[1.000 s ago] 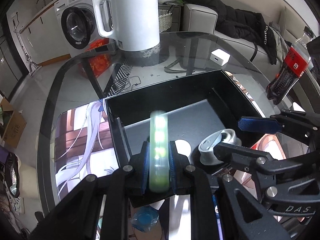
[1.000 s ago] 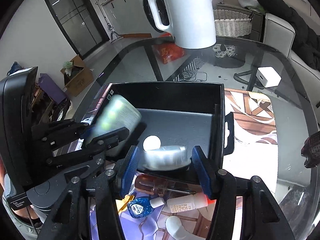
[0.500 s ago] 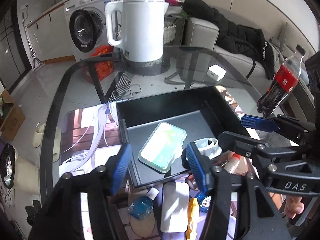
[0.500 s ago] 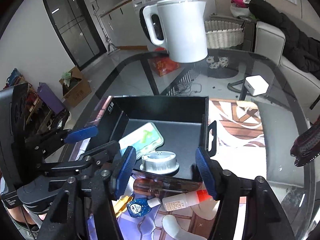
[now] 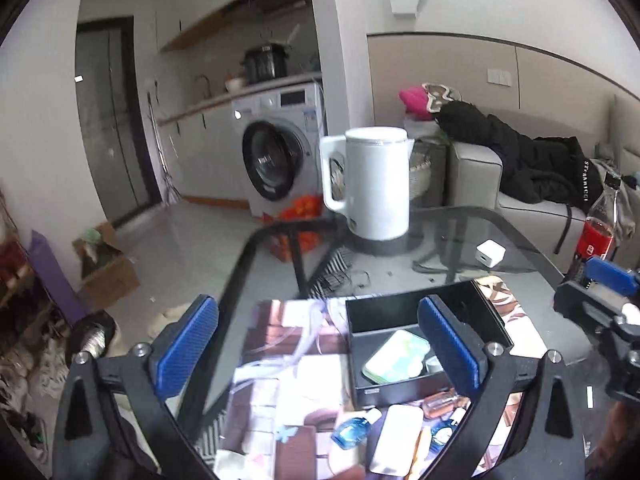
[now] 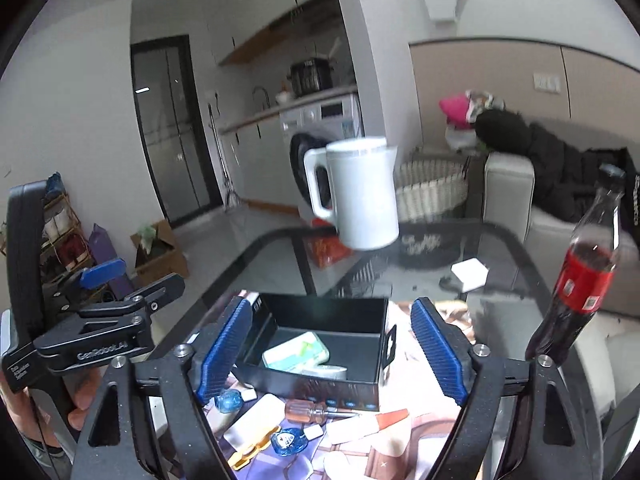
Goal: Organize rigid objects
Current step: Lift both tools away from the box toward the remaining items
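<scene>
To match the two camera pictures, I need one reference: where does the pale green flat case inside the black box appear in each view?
Left wrist view: the pale green flat case lies in the open black box, lower right of centre.
Right wrist view: the case lies in the box, low in the picture, slightly left of centre.
Shared landmark: the white electric kettle stands on the glass table beyond the box.
</scene>
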`<state>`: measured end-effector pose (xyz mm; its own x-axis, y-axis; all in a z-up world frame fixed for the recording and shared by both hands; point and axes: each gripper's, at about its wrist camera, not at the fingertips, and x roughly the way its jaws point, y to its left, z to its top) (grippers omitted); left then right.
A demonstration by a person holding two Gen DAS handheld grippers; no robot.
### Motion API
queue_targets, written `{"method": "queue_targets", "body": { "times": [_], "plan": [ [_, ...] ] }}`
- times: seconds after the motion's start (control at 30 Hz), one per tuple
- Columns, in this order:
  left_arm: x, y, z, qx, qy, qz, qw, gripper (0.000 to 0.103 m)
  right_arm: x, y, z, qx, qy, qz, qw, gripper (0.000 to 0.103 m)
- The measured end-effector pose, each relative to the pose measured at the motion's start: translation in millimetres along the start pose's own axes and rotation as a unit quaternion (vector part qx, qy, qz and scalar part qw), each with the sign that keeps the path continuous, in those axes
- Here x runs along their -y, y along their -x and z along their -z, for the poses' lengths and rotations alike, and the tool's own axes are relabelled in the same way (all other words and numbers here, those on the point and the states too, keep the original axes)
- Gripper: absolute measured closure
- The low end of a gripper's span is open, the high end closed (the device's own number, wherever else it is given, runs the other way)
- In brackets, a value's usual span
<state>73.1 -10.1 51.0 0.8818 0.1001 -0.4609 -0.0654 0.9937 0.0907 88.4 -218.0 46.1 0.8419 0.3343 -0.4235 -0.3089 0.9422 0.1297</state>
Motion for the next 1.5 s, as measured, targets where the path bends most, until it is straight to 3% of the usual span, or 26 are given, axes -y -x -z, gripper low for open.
{"method": "queue_targets", "body": {
  "times": [0.13, 0.2, 0.23, 0.3, 0.4, 0.5, 0.53, 0.67, 0.83, 1.0, 1.13, 1.23, 1.4, 1.5],
  "plan": [
    [-11, 11, 1, 0.033, 0.026, 0.051, 0.9978, 0.002, -4, 25, -1, 0.046, 0.014, 0.008, 0.999, 0.018],
    [-17, 15, 2, 0.048, 0.059, 0.023, 0.9968, 0.002, -1, 32, -2, 0.065, 0.011, 0.014, 0.998, 0.018],
    [-18, 15, 1, 0.037, 0.06, 0.012, 0.9974, 0.003, 1, 37, -3, 0.075, 0.008, 0.018, 0.997, 0.017],
    [-14, 15, -5, 0.023, 0.014, 0.033, 0.9991, 0.003, 3, 46, -4, 0.097, 0.002, 0.029, 0.995, 0.014],
    [-14, 37, -5, 0.082, -0.008, 0.03, 0.9962, 0.002, 4, 55, -6, 0.125, 0.0, 0.032, 0.992, 0.011],
    [-22, 63, -3, 0.144, -0.006, 0.083, 0.9861, 0.0, 4, 65, -7, 0.15, 0.003, 0.039, 0.988, 0.008],
    [-25, 67, -4, 0.15, 0.001, 0.079, 0.9856, 0.0, 4, 67, -8, 0.154, 0.001, 0.041, 0.987, 0.007],
    [-29, 63, -4, 0.146, 0.004, 0.085, 0.9857, 0.0, 6, 70, -7, 0.149, -0.002, 0.042, 0.988, 0.007],
    [-27, 44, 5, 0.102, 0.003, 0.091, 0.9907, 0.0, 4, 65, -4, 0.13, 0.003, 0.045, 0.99, 0.007],
    [-24, 16, 11, 0.025, -0.01, 0.08, 0.9965, 0.0, 3, 39, 1, 0.069, 0.008, 0.064, 0.996, 0.007],
    [-17, -10, 24, -0.054, -0.034, 0.081, 0.9946, 0.0, 14, 2, 10, -0.031, -0.015, 0.078, 0.996, 0.007],
    [-10, -27, 36, -0.098, -0.061, 0.084, 0.9898, 0.0, 25, -25, 21, -0.108, -0.044, 0.07, 0.991, 0.007],
    [-1, -60, 59, -0.171, -0.094, 0.085, 0.9771, 0.003, 42, -61, 50, -0.197, -0.092, 0.065, 0.974, 0.007],
    [3, -75, 72, -0.21, -0.102, 0.1, 0.9672, 0.015, 49, -79, 67, -0.242, -0.113, 0.059, 0.962, 0.009]
  ]
}}
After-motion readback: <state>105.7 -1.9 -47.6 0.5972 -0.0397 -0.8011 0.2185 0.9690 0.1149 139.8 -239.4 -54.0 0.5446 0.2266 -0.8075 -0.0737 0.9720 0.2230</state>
